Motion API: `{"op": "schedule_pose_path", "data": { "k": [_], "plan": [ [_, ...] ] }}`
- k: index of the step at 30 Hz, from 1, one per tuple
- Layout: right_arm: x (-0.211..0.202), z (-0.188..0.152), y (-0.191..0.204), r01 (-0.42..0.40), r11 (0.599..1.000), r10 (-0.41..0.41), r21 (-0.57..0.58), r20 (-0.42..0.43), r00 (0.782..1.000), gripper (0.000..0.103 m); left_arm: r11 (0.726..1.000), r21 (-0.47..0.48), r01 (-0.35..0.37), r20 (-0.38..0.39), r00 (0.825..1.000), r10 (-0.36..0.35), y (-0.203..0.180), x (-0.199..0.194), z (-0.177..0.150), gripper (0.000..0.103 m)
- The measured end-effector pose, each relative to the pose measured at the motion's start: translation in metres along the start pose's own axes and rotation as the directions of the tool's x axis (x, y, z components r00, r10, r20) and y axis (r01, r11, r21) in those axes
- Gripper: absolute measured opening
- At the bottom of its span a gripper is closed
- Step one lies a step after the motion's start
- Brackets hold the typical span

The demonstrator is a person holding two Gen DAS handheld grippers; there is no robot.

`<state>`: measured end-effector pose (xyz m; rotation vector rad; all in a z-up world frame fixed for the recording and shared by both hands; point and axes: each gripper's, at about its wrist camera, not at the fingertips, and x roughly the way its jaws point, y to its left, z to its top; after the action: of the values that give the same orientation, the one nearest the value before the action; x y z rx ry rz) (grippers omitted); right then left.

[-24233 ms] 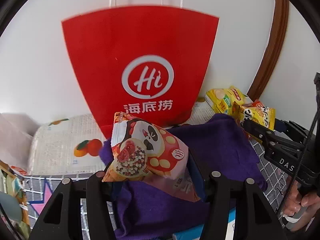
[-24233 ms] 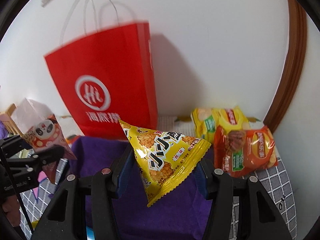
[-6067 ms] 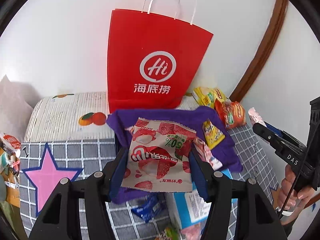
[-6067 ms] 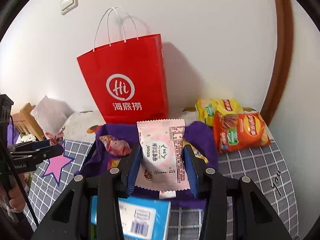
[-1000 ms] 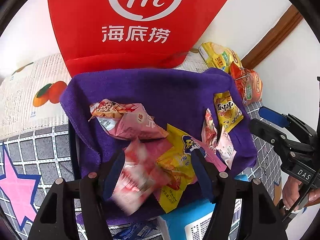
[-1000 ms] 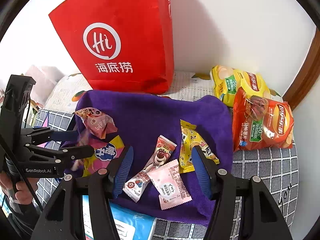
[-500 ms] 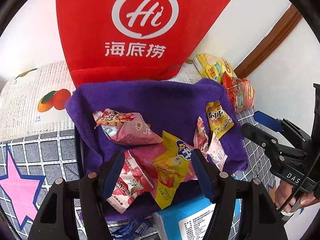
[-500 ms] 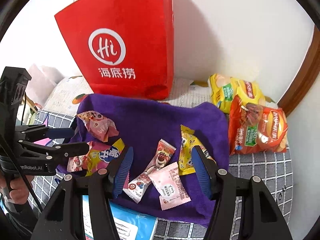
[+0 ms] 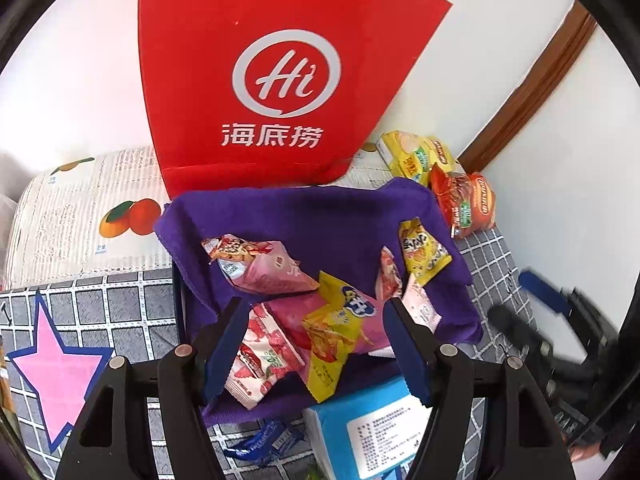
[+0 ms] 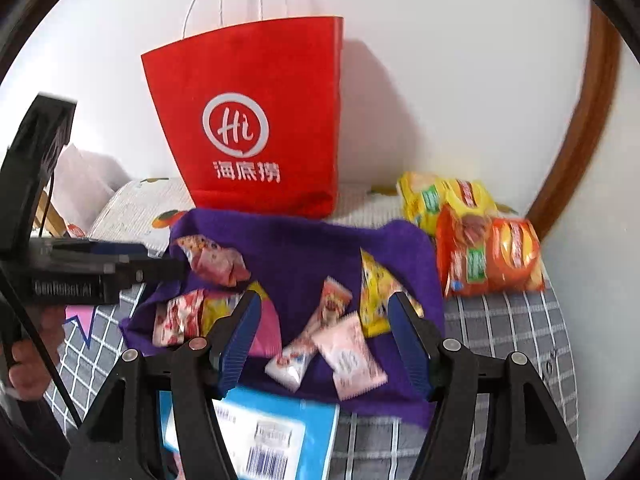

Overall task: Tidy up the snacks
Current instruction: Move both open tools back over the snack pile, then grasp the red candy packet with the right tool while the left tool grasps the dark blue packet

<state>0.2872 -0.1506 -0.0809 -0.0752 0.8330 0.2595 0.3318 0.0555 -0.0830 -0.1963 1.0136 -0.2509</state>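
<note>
A purple cloth [image 9: 320,216] [image 10: 304,248] holds several snack packets: a pink panda bag [image 9: 256,266], a strawberry packet [image 9: 264,354], a yellow-pink bag [image 9: 340,328], a yellow triangle bag [image 9: 422,250] [image 10: 376,292], and two small pink packets [image 10: 348,354] [image 10: 304,344]. My left gripper [image 9: 314,340] is open and empty above the cloth's near edge. My right gripper [image 10: 324,332] is open and empty above the small pink packets. The left gripper also shows at the left of the right wrist view [image 10: 132,266].
A red paper bag [image 9: 276,80] [image 10: 256,120] stands behind the cloth against the white wall. Yellow and orange chip bags [image 10: 480,240] [image 9: 460,196] lie at the back right. A blue box [image 9: 372,428] [image 10: 256,432] sits at the near edge. A brown door frame [image 10: 580,120] stands to the right.
The strawberry packet has left my left gripper and now lies on the cloth. Both grippers have drawn back and up from the cloth, both open.
</note>
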Motion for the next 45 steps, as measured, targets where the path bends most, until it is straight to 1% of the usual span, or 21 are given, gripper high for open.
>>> {"op": "schedule_pose_path", "data": {
  "k": [4, 7, 9, 10, 12, 14, 15, 19, 22, 25, 28, 30, 32, 33, 35, 38, 41, 43, 45],
  "plan": [
    [-0.019, -0.029, -0.003, -0.019, 0.999, 0.020, 0.029, -0.021, 1.000, 0.064, 1.000, 0.015, 0.002, 0.037, 0.999, -0.002, -0.011, -0.015, -0.005, 0.067],
    [-0.035, -0.052, 0.001, -0.030, 0.999, 0.030, 0.033, -0.021, 0.999, 0.059, 0.999, 0.039, -0.018, 0.056, 0.998, 0.016, -0.022, -0.024, -0.010, 0.068],
    [-0.045, -0.070, 0.005, -0.066, 0.997, 0.067, 0.042, -0.016, 0.998, 0.058, 0.998, 0.052, -0.033, 0.069, 0.997, 0.030, -0.029, -0.030, -0.015, 0.068],
    [-0.050, -0.080, 0.010, -0.089, 0.995, 0.089, 0.045, -0.012, 0.996, 0.055, 0.998, 0.055, -0.034, 0.074, 0.997, 0.030, -0.033, -0.033, -0.020, 0.068],
    [-0.054, -0.095, 0.021, -0.108, 0.994, 0.108, 0.034, -0.013, 0.994, 0.052, 0.998, 0.060, -0.027, 0.063, 0.998, 0.023, -0.035, -0.037, -0.029, 0.068],
    [-0.055, -0.112, 0.032, -0.118, 0.992, 0.119, 0.031, -0.029, 0.992, 0.048, 0.998, 0.065, -0.027, 0.057, 0.998, 0.024, -0.034, -0.043, -0.040, 0.068],
    [-0.054, -0.120, 0.037, -0.130, 0.991, 0.132, 0.036, -0.041, 0.990, 0.048, 0.997, 0.069, -0.036, 0.059, 0.998, 0.032, -0.032, -0.048, -0.047, 0.068],
    [-0.046, -0.152, 0.052, -0.213, 0.974, 0.220, 0.079, -0.097, 0.971, 0.048, 0.994, 0.060, -0.087, 0.073, 0.994, 0.082, -0.017, -0.065, -0.074, 0.068],
    [-0.040, -0.177, 0.066, -0.280, 0.955, 0.292, 0.097, -0.137, 0.947, 0.049, 0.994, 0.030, -0.108, 0.068, 0.992, 0.105, -0.001, -0.071, -0.097, 0.068],
    [-0.035, -0.197, 0.078, -0.296, 0.949, 0.310, 0.105, -0.164, 0.936, 0.058, 0.992, -0.015, -0.124, 0.042, 0.991, 0.124, 0.017, -0.066, -0.122, 0.068],
    [-0.027, -0.213, 0.087, -0.319, 0.940, 0.337, 0.119, -0.191, 0.922, 0.059, 0.994, -0.044, -0.105, 0.014, 0.994, 0.106, 0.031, -0.061, -0.139, 0.068],
    [-0.024, -0.219, 0.089, -0.336, 0.933, 0.356, 0.128, -0.198, 0.913, 0.060, 0.993, -0.059, -0.105, 0.000, 0.994, 0.106, 0.038, -0.061, -0.150, 0.068],
    [-0.023, -0.226, 0.094, -0.355, 0.926, 0.375, 0.131, -0.202, 0.905, 0.067, 0.992, -0.061, -0.114, -0.007, 0.993, 0.114, 0.042, -0.063, -0.158, 0.068],
    [-0.023, -0.230, 0.095, -0.360, 0.924, 0.380, 0.131, -0.198, 0.903, 0.069, 0.991, -0.061, -0.118, -0.007, 0.993, 0.118, 0.043, -0.065, -0.160, 0.068],
    [-0.021, -0.232, 0.102, -0.354, 0.927, 0.372, 0.121, -0.194, 0.908, 0.073, 0.990, -0.058, -0.127, 0.000, 0.992, 0.127, 0.045, -0.070, -0.164, 0.068],
    [-0.021, -0.232, 0.116, -0.313, 0.948, 0.320, 0.065, -0.183, 0.930, 0.077, 0.990, -0.055, -0.128, 0.008, 0.992, 0.129, 0.047, -0.075, -0.167, 0.068],
    [-0.020, -0.234, 0.127, -0.252, 0.968, 0.250, 0.005, -0.167, 0.954, 0.077, 0.991, -0.054, -0.124, 0.008, 0.992, 0.125, 0.048, -0.074, -0.167, 0.068],
    [-0.021, -0.236, 0.132, -0.221, 0.975, 0.215, -0.019, -0.156, 0.964, 0.077, 0.991, -0.056, -0.122, 0.001, 0.993, 0.122, 0.049, -0.069, -0.167, 0.068],
    [-0.020, -0.238, 0.138, -0.176, 0.983, 0.167, -0.054, -0.142, 0.976, 0.075, 0.991, -0.059, -0.118, -0.006, 0.993, 0.118, 0.050, -0.065, -0.168, 0.068]
  ]
}}
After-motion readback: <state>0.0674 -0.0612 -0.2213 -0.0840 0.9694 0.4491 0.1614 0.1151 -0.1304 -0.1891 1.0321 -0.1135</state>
